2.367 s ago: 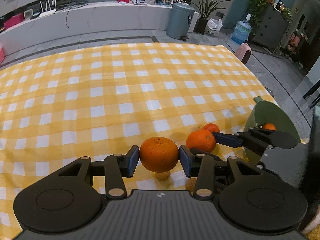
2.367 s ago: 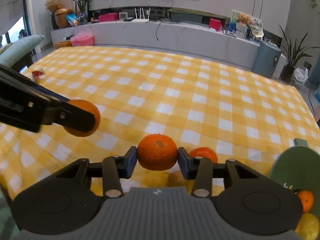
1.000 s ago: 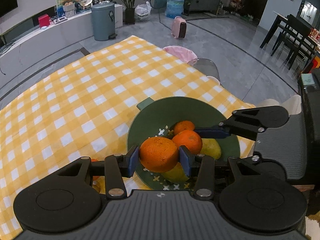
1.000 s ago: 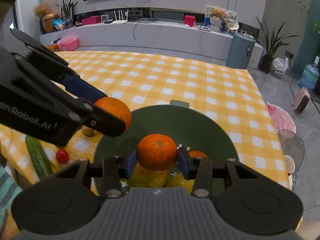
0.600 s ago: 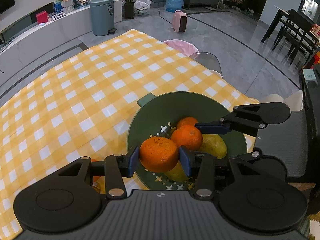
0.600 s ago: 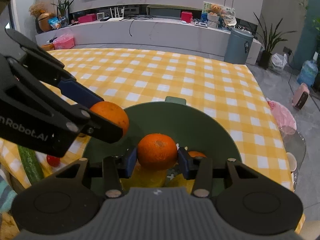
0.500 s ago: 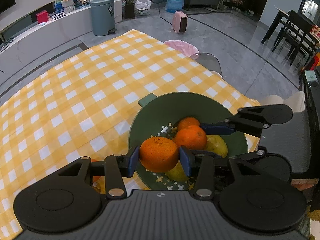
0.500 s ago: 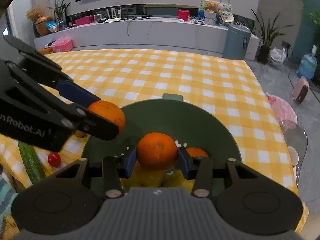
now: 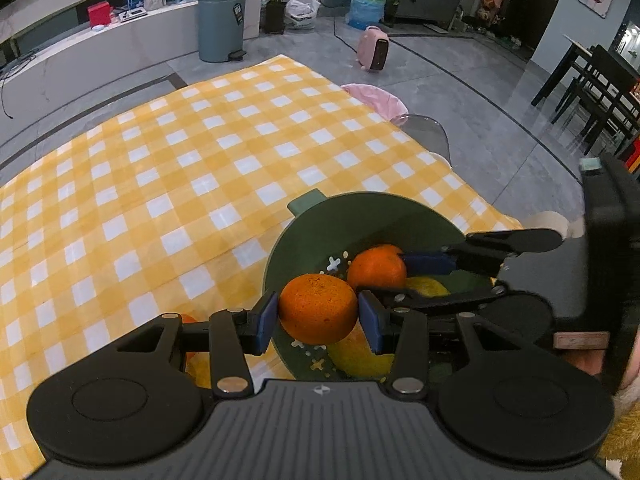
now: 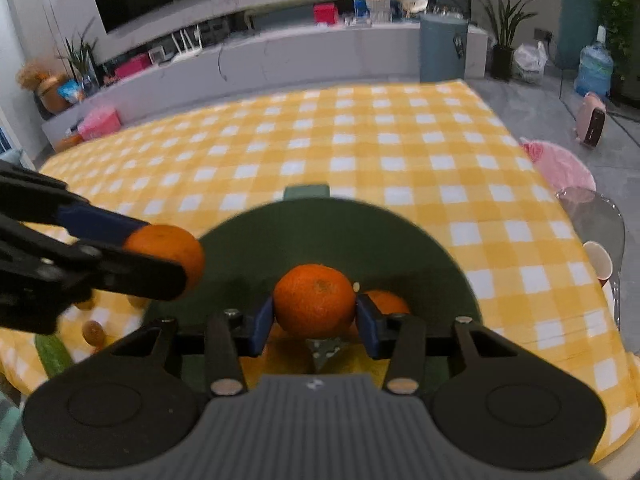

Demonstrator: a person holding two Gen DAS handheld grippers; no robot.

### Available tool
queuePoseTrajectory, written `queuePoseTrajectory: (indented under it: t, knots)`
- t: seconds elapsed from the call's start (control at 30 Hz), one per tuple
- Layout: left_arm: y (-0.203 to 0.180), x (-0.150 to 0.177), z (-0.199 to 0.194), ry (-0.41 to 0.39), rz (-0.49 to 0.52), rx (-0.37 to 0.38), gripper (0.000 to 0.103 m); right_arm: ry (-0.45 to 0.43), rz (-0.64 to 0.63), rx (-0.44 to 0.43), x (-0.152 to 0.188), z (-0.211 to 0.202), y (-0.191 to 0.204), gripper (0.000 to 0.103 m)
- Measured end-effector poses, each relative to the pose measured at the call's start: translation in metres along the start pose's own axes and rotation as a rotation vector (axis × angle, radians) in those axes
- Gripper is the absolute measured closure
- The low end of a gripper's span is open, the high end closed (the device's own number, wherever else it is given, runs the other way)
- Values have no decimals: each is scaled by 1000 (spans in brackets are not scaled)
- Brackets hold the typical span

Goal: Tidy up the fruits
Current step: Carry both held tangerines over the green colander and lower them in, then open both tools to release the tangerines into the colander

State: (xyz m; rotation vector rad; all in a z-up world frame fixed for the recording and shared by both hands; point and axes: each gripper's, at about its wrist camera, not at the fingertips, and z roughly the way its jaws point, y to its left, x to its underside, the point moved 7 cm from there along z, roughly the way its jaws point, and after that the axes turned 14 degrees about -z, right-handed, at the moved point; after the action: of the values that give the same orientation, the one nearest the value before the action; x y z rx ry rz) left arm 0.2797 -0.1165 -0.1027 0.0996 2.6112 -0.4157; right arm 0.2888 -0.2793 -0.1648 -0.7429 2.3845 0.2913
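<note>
- Gripping an orange [image 9: 318, 308] between its blue pads, the left gripper [image 9: 319, 318] is closed on the fruit and holds it above the near rim of the green bowl [image 9: 362, 216].
- Clamped likewise, the right gripper [image 10: 314, 326] has its pads pressed on both sides of a second orange [image 10: 314, 300], held low inside the bowl [image 10: 320, 232]; in the left wrist view this gripper [image 9: 400, 276] enters from the right with the same orange [image 9: 376, 268] between its fingers.
- In the right wrist view the left gripper [image 10: 176, 268] reaches in from the left, its orange [image 10: 168, 246] over the bowl's left edge.
- Bowl contents: a third orange [image 10: 386, 302] lies just beside the right gripper's pad; yellow fruit [image 9: 360, 354] lies beneath both held oranges, and its kind cannot be told.
- The bowl stands near the corner of a table under a yellow-and-white checked cloth [image 9: 200, 168].
- On the cloth beside the bowl's left side: a green cucumber [image 10: 52, 354] and small brownish fruits [image 10: 94, 332]; another orange [image 9: 188, 320] shows partly behind the left gripper's finger.
- Beyond the table: grey floor, a grey-blue pedal bin [image 9: 221, 22] and a pink heater [image 9: 373, 50].
</note>
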Motion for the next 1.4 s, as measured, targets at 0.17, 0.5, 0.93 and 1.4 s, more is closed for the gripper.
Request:
queuePoseTrajectory:
  t: [0.17, 0.5, 0.93, 1.4]
  knots:
    - [-5, 2, 8, 13, 35, -14, 54, -9, 4, 0, 5, -4, -1, 59]
    - [-18, 1, 33, 44, 90, -59, 53, -56, -5, 46, 22, -32, 7, 55]
    - [-23, 9, 63, 100, 211, -219, 50, -82, -44, 84, 33, -43, 16, 46]
    - [-27, 13, 45, 57, 213, -217, 41, -57, -112, 111, 32, -39, 25, 40]
